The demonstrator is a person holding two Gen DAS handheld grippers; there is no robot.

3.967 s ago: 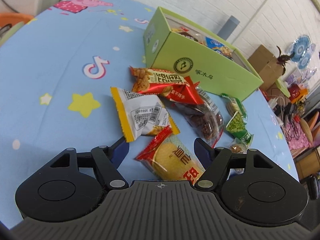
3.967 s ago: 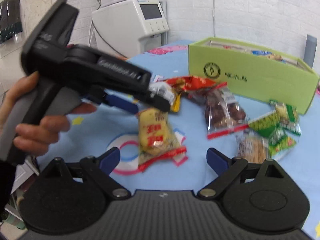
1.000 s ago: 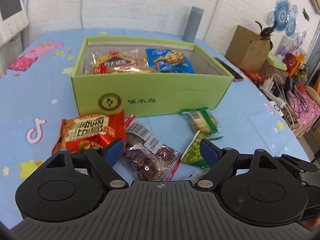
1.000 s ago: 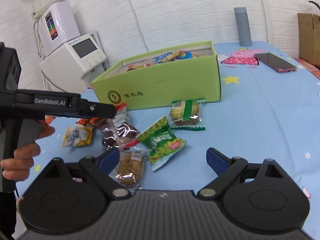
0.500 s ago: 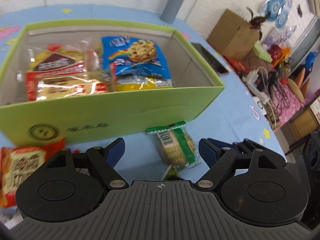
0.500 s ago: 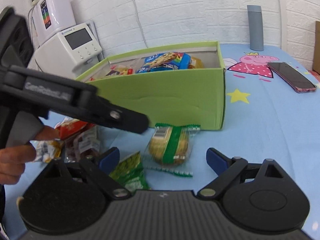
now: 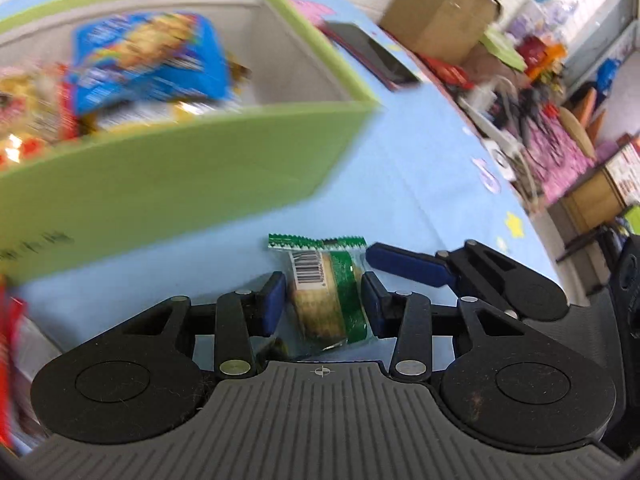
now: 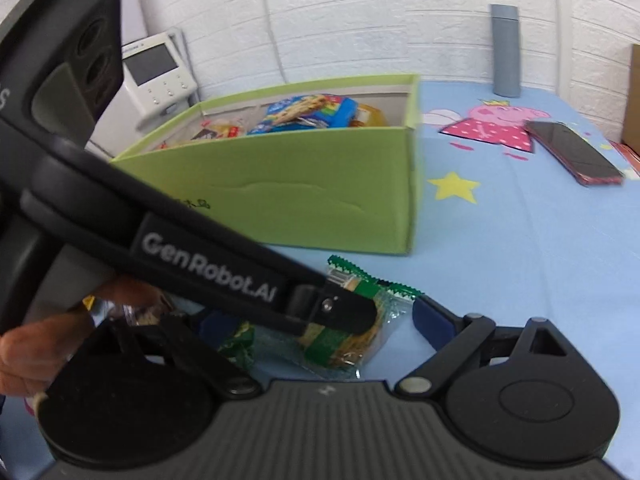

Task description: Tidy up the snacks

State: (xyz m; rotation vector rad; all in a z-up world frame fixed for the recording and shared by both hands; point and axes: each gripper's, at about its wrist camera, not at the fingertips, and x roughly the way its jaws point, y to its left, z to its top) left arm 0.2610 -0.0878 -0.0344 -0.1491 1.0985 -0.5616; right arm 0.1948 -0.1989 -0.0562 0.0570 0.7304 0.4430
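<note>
A green-banded clear biscuit packet (image 7: 324, 300) lies on the blue tablecloth in front of the green snack box (image 7: 180, 168). My left gripper (image 7: 322, 292) points down at it; its jaws are closing and both blue pads touch the packet's sides. In the right wrist view the left gripper (image 8: 352, 312) crosses from the left, covering part of the packet (image 8: 336, 348). My right gripper (image 8: 326, 322) stands open just behind the packet, holding nothing; one of its blue fingers (image 7: 408, 266) shows in the left wrist view. The box (image 8: 304, 184) holds several packets, a blue cookie bag on top.
A green pea packet (image 8: 240, 344) lies left of the biscuit packet, and a red packet (image 7: 6, 320) sits at the far left edge. A phone (image 8: 572, 152) and a grey bottle (image 8: 505, 50) stand beyond the box. A hand (image 8: 24, 348) grips the left tool.
My left gripper moved right along the box's front and down onto the biscuit packet, its jaws narrowing around it. The right gripper came closer to the same packet, still wide open.
</note>
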